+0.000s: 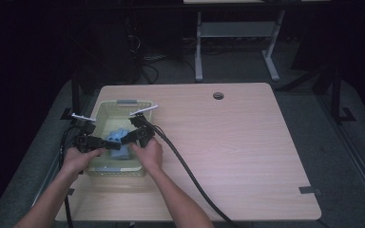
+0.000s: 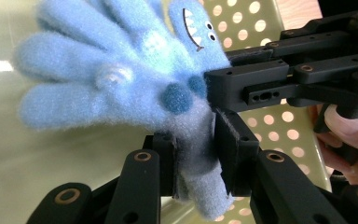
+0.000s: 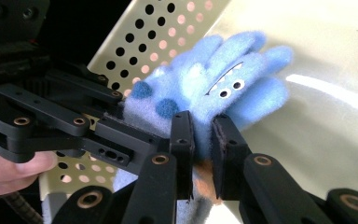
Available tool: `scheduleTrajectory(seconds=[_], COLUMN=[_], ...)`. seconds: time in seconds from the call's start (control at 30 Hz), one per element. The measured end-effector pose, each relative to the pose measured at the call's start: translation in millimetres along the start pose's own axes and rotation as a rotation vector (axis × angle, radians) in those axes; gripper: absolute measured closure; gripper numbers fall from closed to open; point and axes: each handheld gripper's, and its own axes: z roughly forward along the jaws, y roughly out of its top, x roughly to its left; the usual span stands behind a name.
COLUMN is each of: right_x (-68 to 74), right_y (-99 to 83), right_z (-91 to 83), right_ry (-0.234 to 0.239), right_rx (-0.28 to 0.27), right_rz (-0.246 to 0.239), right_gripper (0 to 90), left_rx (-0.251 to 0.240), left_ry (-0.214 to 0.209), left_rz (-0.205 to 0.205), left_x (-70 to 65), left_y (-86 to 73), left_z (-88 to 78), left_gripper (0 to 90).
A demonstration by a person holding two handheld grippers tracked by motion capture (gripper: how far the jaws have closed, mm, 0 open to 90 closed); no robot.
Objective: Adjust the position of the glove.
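In the high view, a pale yellow-green perforated plastic basket (image 1: 105, 110) sits near the left edge of a light wooden table (image 1: 228, 142). Both hands reach into it; the left gripper (image 1: 100, 142) and the right gripper (image 1: 126, 139) meet over a fuzzy light-blue fleece glove with a monster face (image 1: 116, 136), which lies between their jaws inside the basket. Thick black cables (image 1: 190, 175) trail back across the table from the right gripper.

In the left gripper view, the left gripper (image 2: 196, 154) has its jaws pinching the glove's (image 2: 121, 84) cuff end, the plush fabric squeezed flat between the two pads. The soft fingers fan out above and beyond the jaws, with dark-blue dots, white teeth and small eyes. The right gripper (image 2: 223, 100) comes in from the right, touching the glove just above the jaws; the basket's dotted wall (image 2: 279, 126) stands behind.

In the right gripper view, the right gripper (image 3: 201, 149) has its jaws nipping a fold of the glove (image 3: 214, 88), with an orange-brown patch low between them. The left gripper (image 3: 116, 130) presses in from the left, against the basket's perforated wall (image 3: 168, 28).
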Motion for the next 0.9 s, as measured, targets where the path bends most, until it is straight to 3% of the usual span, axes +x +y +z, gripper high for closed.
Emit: scheduleTrajectory(seconds=[0.23,0.37,0.5,0.7,0.9], right_x=[4.7,8.0,12.0,18.6,19.8], right_y=[2.6,3.4,4.7,7.4,7.0], right_z=[3.1,4.7,2.0,-5.9,-10.4], right_ry=[-0.065,-0.102,-0.151,-0.163,-0.156], right_rx=[0.033,0.048,0.027,0.012,0.004], right_rz=[-0.026,-0.046,-0.069,-0.097,-0.106], right_gripper=[79.6,78.6,77.3,76.2,75.4], left_rx=[0.026,0.04,0.094,0.171,0.168], left_ry=[0.032,0.051,0.127,0.212,0.211], left_rz=[-0.002,-0.026,-0.016,0.004,0.01], left_x=[-0.3,0.3,-1.3,-5.3,-5.0], left_y=[2.9,3.8,6.1,9.9,10.1], left_z=[3.5,5.3,9.2,18.3,18.5], left_gripper=[70.2,70.4,70.5,70.6,68.1])
